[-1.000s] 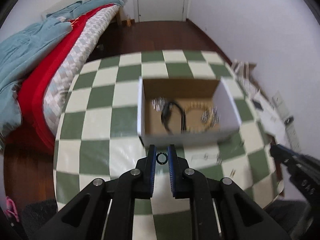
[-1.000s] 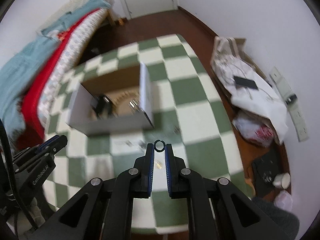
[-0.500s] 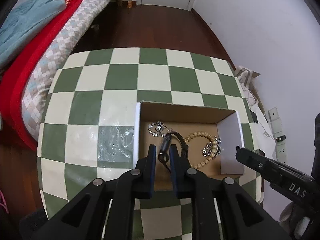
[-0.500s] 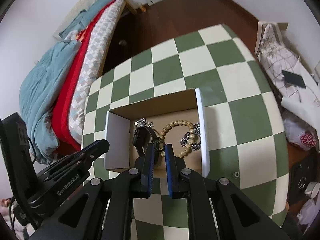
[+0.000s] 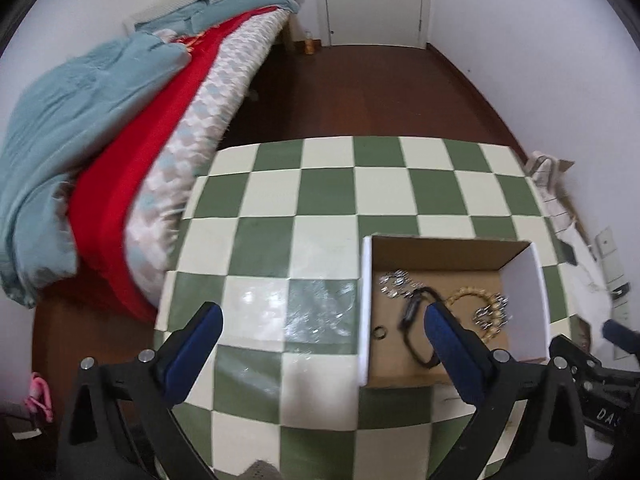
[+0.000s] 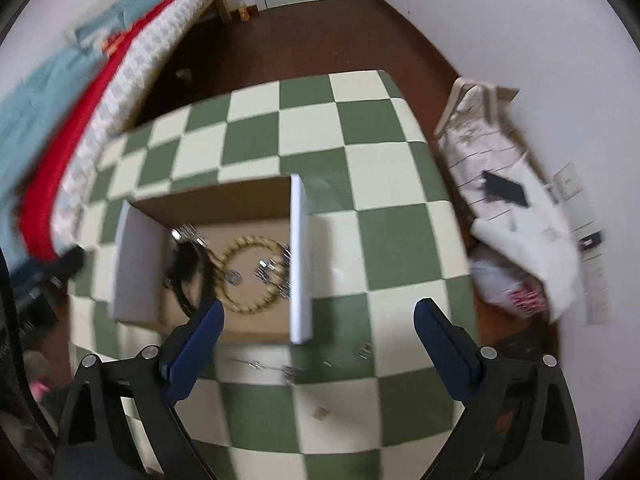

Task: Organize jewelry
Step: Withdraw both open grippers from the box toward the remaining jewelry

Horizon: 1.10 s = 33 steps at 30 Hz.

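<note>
An open cardboard box (image 5: 440, 250) with white end flaps stands on the green-and-cream checkered table (image 5: 328, 200). In it lie a small dark ring (image 5: 379, 332), a black band (image 5: 414, 326), a wooden bead bracelet (image 5: 466, 295) and silver chains (image 5: 394, 283). My left gripper (image 5: 320, 320) is open and empty above the box's left wall. In the right wrist view the box (image 6: 224, 204) holds the bead bracelet (image 6: 250, 276), a ring (image 6: 233, 278) and the black band (image 6: 188, 264). My right gripper (image 6: 316, 316) is open and empty above the box's right flap (image 6: 300, 260). Small jewelry pieces (image 6: 365, 350) lie on the table in front of the box.
A bed with red and teal bedding (image 5: 100, 152) stands left of the table. A wooden floor and a white door (image 5: 372, 0) are beyond. Bags and clutter (image 6: 504, 208) lie on the floor at the right by the wall.
Both grippers held small rings over the box half a second ago. Both have opened wide, and the rings now lie in the box. Both grippers have pulled back and up.
</note>
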### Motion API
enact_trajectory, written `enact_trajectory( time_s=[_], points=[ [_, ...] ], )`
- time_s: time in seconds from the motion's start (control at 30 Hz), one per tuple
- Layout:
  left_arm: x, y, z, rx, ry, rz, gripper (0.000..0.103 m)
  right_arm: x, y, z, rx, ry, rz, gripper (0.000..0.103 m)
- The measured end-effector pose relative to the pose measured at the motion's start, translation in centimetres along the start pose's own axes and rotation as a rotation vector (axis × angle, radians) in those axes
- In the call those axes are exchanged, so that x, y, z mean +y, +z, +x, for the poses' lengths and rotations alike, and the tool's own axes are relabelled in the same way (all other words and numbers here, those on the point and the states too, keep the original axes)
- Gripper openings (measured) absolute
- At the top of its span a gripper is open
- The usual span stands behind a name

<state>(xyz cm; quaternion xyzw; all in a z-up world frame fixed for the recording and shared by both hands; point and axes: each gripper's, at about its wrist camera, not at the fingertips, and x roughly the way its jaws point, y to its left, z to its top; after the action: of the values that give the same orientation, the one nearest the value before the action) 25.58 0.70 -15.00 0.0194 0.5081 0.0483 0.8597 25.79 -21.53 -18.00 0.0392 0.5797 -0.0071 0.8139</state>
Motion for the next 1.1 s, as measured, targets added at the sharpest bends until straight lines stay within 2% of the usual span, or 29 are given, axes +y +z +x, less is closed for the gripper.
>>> enact_trajectory(
  time_s=[0.07, 0.37, 0.8, 0.9, 1.0, 1.1],
  points=[
    [0.2, -0.6, -0.2, -0.005, 0.010, 0.001, 0.103, 0.3, -0.7, -0.2, -0.009, -0.023, -0.018, 0.103],
    [0.3, -3.0, -3.6, -0.066, 0.016, 0.027, 0.103, 2.1, -3.2, -3.4, -0.084, -0.042, -0.053, 0.103],
    [1.4, -5.8, -10.7, -0.185, 0.012, 0.045, 0.103, 2.3, -7.0, -11.0, -0.226, -0.041, -0.046, 0.103],
    [1.7, -6.3, -11.7, -0.202, 0.016, 0.030, 0.103, 2.3, -8.1, -12.6, -0.249, -0.016, -0.039, 0.103],
    [1.8, -7.1, -12.2, -0.219, 0.057, 0.022, 0.103, 1.6, -9.0, -13.1, -0.247, 0.035, -0.006, 0.103],
    [1.2, -7.9, -11.4, -0.227, 0.155, 0.037, 0.103, 0.3, -9.8, -12.5, -0.229, 0.051, 0.035, 0.103]
  ],
)
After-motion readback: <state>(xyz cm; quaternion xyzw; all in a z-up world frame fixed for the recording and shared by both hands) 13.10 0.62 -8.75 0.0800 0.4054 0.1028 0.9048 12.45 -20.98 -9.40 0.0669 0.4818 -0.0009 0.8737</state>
